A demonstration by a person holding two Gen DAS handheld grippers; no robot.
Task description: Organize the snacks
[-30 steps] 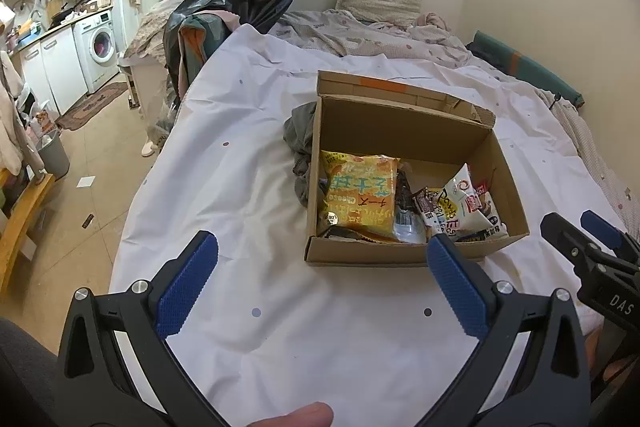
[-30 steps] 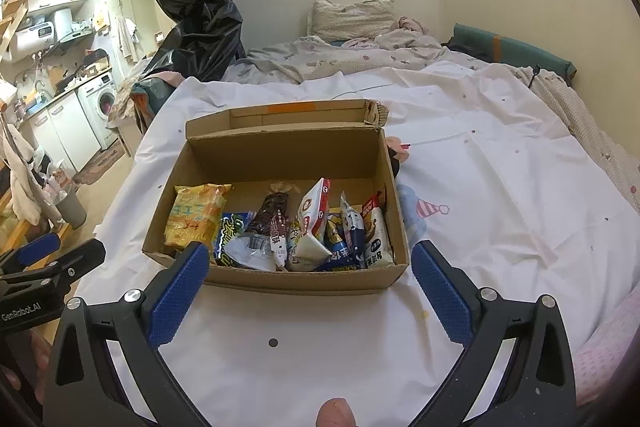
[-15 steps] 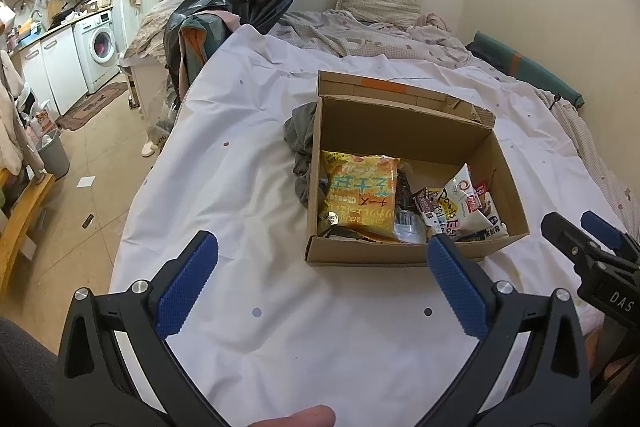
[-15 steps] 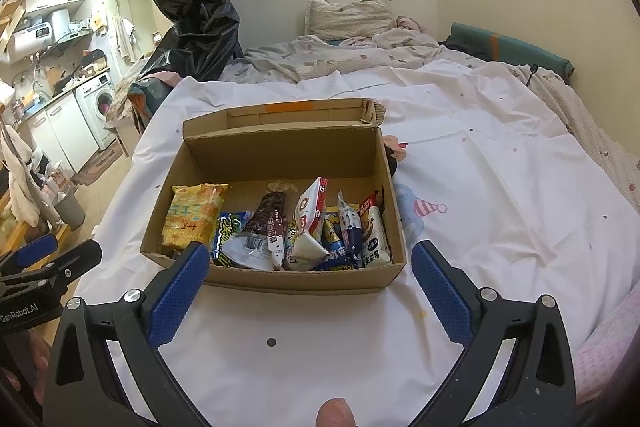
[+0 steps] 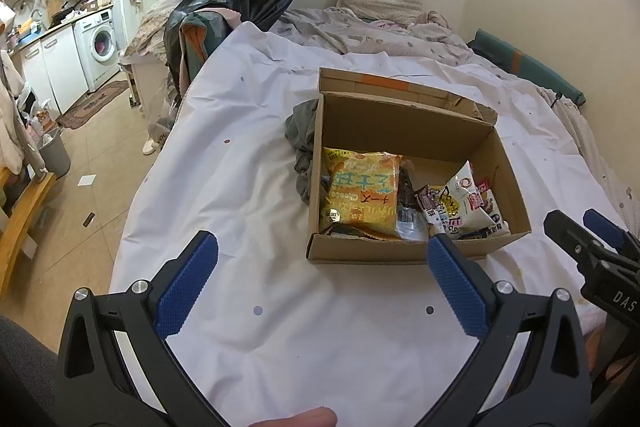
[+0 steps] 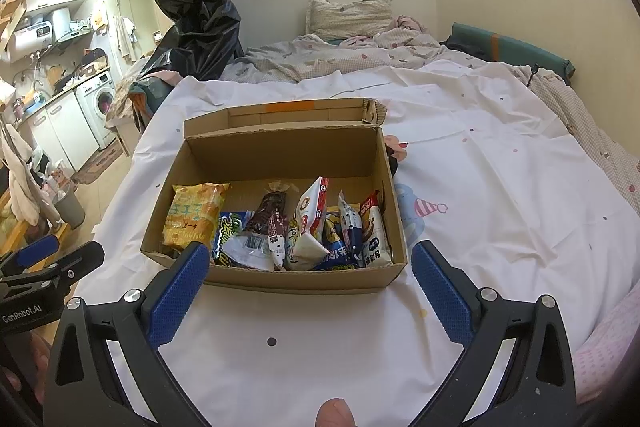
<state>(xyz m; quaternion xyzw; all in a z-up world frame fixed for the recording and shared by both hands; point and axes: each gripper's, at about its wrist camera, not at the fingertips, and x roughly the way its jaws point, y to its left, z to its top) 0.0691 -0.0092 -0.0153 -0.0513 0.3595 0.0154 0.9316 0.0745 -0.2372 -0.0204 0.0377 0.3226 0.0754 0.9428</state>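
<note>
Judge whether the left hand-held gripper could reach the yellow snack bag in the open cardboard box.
Probably yes: the left hand-held gripper is open, the yellow snack bag lies uncovered atop the pile, and the open cardboard box has no lid over it.

The left gripper (image 5: 322,281), jaws wide apart, hovers over the white sheet (image 5: 248,195) before the snack-filled cardboard box (image 5: 404,131).

One box (image 6: 280,155), two grippers (image 5: 320,283) (image 6: 308,287)

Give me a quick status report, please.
Left gripper, right gripper open, empty. Snack packets inside brown cardboard box on white sheet. Nothing blocking.
</note>
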